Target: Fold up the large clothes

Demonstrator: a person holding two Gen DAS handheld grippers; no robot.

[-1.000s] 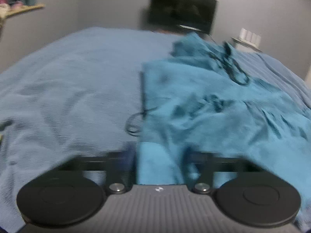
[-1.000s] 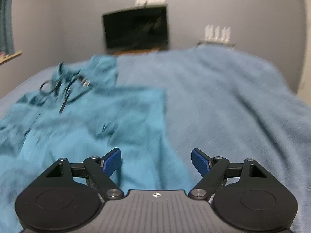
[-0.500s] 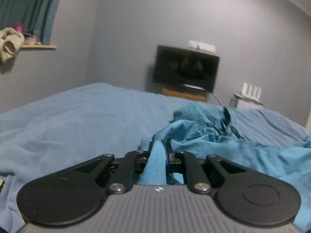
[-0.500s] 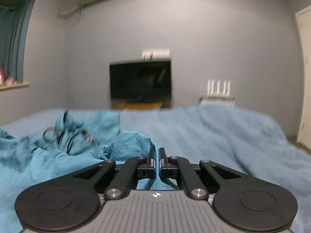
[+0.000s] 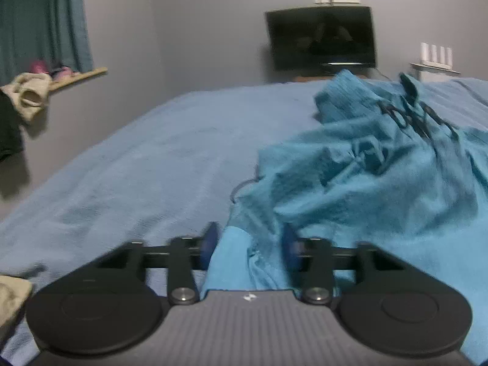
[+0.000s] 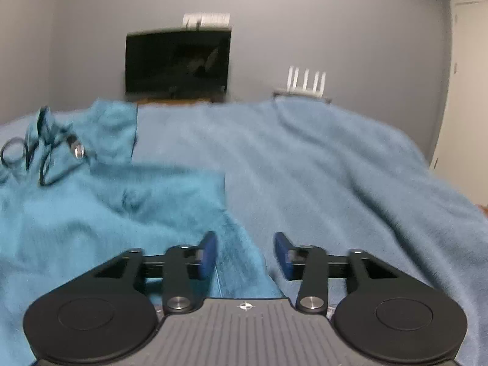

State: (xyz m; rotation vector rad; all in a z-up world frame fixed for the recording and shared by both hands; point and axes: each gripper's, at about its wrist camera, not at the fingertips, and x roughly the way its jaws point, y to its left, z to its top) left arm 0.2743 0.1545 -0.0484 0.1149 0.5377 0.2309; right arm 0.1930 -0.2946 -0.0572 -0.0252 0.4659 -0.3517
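Note:
A teal garment (image 5: pixel 381 183) with black drawstrings lies rumpled on a blue bedspread (image 5: pixel 152 167). My left gripper (image 5: pixel 248 245) is open, its blue pads on either side of the garment's near left corner, with cloth bunched between them. In the right wrist view the garment (image 6: pixel 91 213) lies flatter, with the drawstrings and a metal tip at the far left. My right gripper (image 6: pixel 245 254) is open over the garment's near right corner, where its edge meets the bedspread (image 6: pixel 335 183).
A dark TV (image 6: pixel 178 61) stands on a low unit past the bed's far end. A white router (image 6: pixel 306 80) sits to its right. A shelf with clothes (image 5: pixel 30 91) and a curtain are on the left wall. A door (image 6: pixel 466 76) is at the right.
Both grippers were shut on the garment's near corners and lifted half a second ago. Now both are open and lower, and the garment has dropped back onto the bed.

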